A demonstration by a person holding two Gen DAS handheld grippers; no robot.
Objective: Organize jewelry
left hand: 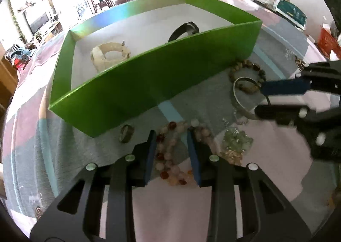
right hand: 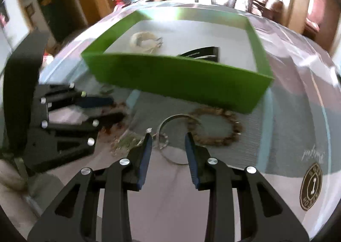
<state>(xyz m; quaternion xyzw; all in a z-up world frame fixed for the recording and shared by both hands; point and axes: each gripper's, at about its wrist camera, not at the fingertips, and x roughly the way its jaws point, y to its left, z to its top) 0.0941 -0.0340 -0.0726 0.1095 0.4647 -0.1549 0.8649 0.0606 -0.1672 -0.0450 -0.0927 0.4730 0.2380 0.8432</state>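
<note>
Now my left claw [left hand: 171,135] open astride pink bead bracelet [left hand: 170,156], right claw [right hand: 168,137] open over silver bangle [right hand: 172,137], frame centre; risk snagging neighbouring chain, dragging both.

Right gripper [right hand: 168,137] open above silver bangle [right hand: 168,129], brown bead bracelet [right hand: 221,142] beside, green box [right hand: 177,78] beyond

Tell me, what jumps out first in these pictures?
The bright green box fills the middle of the table, with a cream bracelet and a black band already inside. In front of it, loose jewelry lies on the cloth: the open left gripper straddles a pink bead strand, the open right gripper a silver bangle.
</note>
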